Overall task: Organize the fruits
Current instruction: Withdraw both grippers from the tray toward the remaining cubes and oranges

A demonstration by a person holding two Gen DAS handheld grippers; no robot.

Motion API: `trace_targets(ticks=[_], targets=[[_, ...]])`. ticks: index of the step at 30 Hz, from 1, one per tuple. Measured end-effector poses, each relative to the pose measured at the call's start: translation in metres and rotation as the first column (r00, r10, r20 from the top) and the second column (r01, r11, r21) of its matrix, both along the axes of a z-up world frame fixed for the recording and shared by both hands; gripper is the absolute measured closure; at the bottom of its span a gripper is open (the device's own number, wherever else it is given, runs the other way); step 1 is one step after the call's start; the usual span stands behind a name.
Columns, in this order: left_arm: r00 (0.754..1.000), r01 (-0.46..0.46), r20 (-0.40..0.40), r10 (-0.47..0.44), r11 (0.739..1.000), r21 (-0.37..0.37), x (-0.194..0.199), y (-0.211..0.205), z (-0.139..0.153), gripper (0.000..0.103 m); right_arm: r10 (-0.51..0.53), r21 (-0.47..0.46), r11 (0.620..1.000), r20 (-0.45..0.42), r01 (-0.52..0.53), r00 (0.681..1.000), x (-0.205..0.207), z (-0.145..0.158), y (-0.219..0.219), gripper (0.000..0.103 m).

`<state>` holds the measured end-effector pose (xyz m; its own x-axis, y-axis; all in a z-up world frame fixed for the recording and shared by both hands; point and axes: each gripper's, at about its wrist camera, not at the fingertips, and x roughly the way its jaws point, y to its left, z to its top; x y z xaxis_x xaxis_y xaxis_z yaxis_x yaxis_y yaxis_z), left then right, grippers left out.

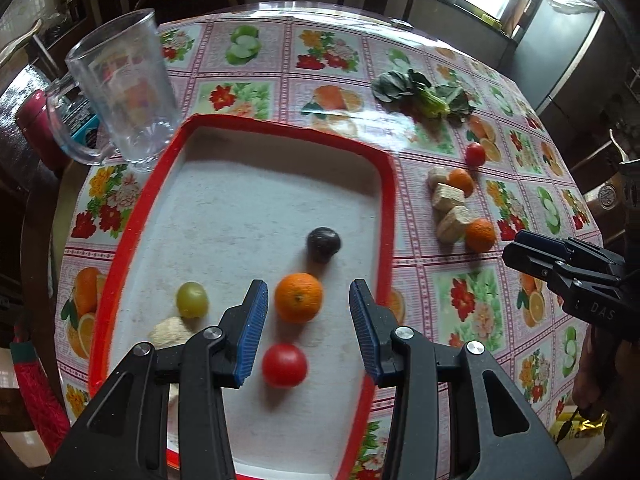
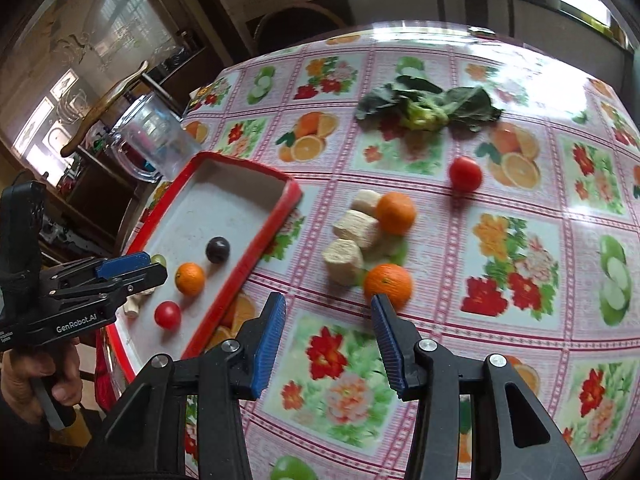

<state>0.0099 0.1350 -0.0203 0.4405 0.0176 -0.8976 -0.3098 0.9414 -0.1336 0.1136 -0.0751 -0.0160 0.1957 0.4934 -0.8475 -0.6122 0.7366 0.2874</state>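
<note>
Two grippers hang empty, jaws apart — left gripper (image 1: 308,320) over the red-rimmed tray (image 1: 384,216) at frame centre, right gripper (image 2: 328,332) low-centre, just below a loose orange (image 2: 388,285).

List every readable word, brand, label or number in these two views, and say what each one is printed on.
"GenRobot.AI": white print on the side of the left gripper, in the right wrist view.
"DAS": partial letters on the body of the right gripper, in the left wrist view.
Small white print under "GenRobot.AI": too small to read.
Yellow packet at the table's edge: no print can be made out.
</note>
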Motion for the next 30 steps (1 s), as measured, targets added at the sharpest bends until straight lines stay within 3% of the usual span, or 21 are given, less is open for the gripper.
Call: trace_targets(ticks=[15,30], targets=[[0.994,0.112,0.010,-0.112,0.993,-0.035,0.038,-0.059,0.000,0.063,-0.053,-0.010,0.999,0.004,0.054,0.999,0.030,-0.007,-0.029,0.057],[0.994,0.099,-0.030,-0.102,0.992,-0.078,0.088,-0.094,-0.033,0.063,-0.043,-0.021,0.999,0.013,0.044,0.999,0.105,-0.028,-0.020,0.057]])
